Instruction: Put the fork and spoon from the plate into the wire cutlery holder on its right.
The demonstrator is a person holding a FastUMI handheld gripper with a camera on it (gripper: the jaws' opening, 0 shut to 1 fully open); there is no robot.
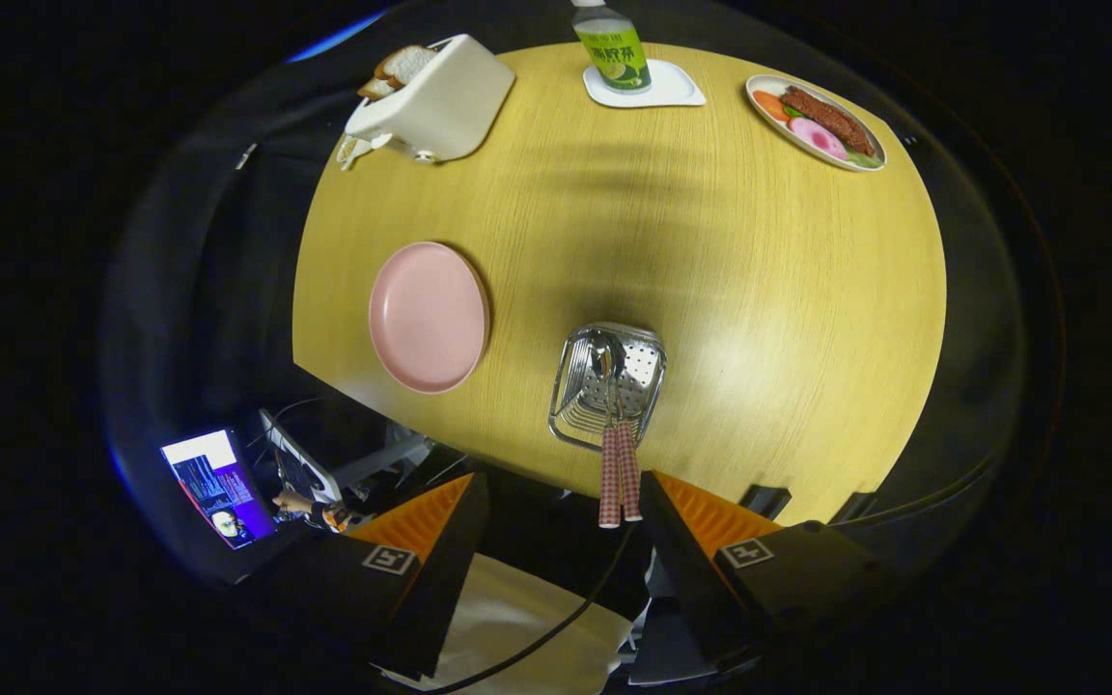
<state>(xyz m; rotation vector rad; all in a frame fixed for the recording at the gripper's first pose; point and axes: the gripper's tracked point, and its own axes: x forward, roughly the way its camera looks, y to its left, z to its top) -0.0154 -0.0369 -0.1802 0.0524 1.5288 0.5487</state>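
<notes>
The wire cutlery holder (607, 386) stands on the wooden table (759, 290) just beyond my fingers. Two utensils with red-and-white checked handles, the fork (628, 470) and the spoon (608, 478), stand in it side by side, their handles sticking out toward me. The pink plate (428, 316) lies bare to the holder's left. My gripper (564, 507) hangs high above the table's near edge, open, with nothing between its fingers; the handle ends reach into the gap between the fingertips without touching them.
At the far side stand a white toaster (435, 101) with bread slices, a green bottle (612, 48) on a white coaster (645, 87), and a plate of food (815, 123). A screen (218, 487) and a hand (300, 504) show below the table's left edge. A black cable (556, 627) runs beneath my fingers.
</notes>
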